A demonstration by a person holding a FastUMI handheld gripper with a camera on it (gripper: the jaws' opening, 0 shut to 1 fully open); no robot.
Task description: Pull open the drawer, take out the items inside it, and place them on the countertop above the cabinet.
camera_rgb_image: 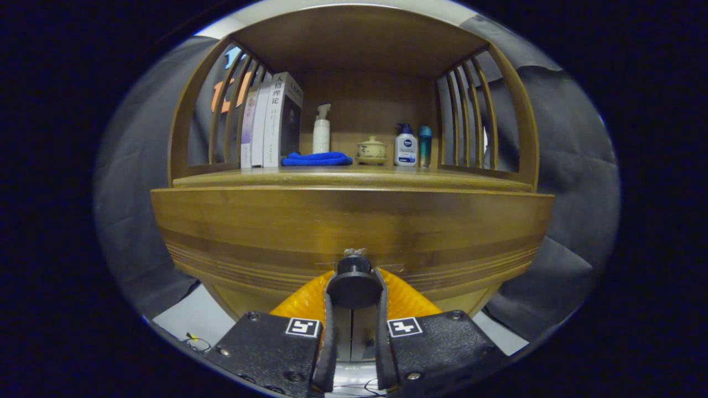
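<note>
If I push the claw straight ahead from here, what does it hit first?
The knob already sits between the claw fingers, which appear to grip it. Just behind lies the drawer front, so that would likely stop it first.

**Soft overhead light, heavy fisheye bend**

Even, fairly dim light falls from above; the drawer front (354, 221) shows a mild sheen, the shelf recess sits in shadow. Straight edges bow strongly toward the rim. The gripper (354, 287) looks slightly soft up close.
</note>
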